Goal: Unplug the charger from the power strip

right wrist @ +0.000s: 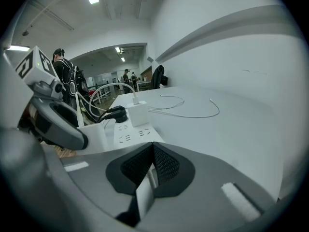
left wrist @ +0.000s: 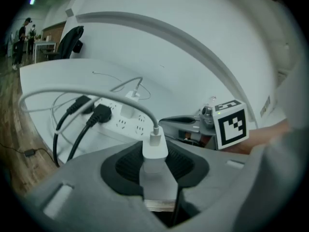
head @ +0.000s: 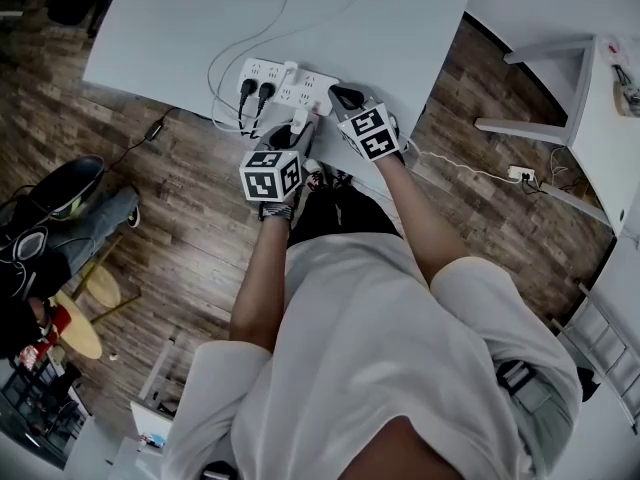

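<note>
My left gripper (head: 300, 126) is shut on a small white charger (left wrist: 154, 151), and its white cable (left wrist: 87, 92) arcs up and away to the left. The charger hangs in front of the white power strip (left wrist: 126, 121), apart from it. Two black plugs (left wrist: 99, 114) and a second white charger (left wrist: 130, 98) sit in the strip. In the right gripper view the strip (right wrist: 128, 132) lies just ahead, with the held charger (right wrist: 94, 135) to its left. My right gripper (right wrist: 153, 164) is shut with nothing in it. In the head view its tip (head: 343, 96) rests at the strip's right end (head: 318, 88).
The strip lies near the front edge of a white table (head: 400, 28). A loose white cable (head: 285, 13) loops behind it. Black cords drop off the table edge to the wooden floor (head: 190, 178). A white frame (head: 560, 78) stands at right and a small floor socket (head: 521, 174) lies near it.
</note>
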### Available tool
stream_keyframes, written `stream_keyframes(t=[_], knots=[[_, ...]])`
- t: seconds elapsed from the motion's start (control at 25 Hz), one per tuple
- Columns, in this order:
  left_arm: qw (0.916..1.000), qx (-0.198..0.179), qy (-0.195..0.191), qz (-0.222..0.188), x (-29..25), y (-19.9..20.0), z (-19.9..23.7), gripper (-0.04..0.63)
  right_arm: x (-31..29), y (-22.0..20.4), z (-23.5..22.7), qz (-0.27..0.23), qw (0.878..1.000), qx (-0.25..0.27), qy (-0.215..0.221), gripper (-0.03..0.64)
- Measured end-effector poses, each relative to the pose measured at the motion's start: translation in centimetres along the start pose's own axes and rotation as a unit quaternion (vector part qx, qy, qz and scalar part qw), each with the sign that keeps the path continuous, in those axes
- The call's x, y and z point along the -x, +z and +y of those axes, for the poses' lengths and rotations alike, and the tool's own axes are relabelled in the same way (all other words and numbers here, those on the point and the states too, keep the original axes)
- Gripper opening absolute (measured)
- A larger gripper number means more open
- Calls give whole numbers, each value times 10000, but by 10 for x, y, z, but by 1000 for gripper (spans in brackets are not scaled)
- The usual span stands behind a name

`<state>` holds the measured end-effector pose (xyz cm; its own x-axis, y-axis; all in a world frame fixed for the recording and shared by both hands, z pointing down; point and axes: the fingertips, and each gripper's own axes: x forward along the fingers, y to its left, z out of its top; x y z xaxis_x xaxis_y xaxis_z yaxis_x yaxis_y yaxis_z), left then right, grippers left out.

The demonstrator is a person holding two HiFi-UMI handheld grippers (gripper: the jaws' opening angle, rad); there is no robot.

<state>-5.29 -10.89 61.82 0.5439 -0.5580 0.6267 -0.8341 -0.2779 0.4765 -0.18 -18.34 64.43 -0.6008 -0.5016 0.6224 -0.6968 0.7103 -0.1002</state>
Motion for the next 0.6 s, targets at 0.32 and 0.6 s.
stream_keyframes(t=[0.32, 0.6], knots=[[9935, 1092, -279, -149, -10, -4, 16, 146, 7, 3, -1, -66, 9997, -85, -212, 3], [9927, 1182, 39, 248, -6, -17, 34, 239, 26, 16, 4, -329, 9981, -424, -301, 3]])
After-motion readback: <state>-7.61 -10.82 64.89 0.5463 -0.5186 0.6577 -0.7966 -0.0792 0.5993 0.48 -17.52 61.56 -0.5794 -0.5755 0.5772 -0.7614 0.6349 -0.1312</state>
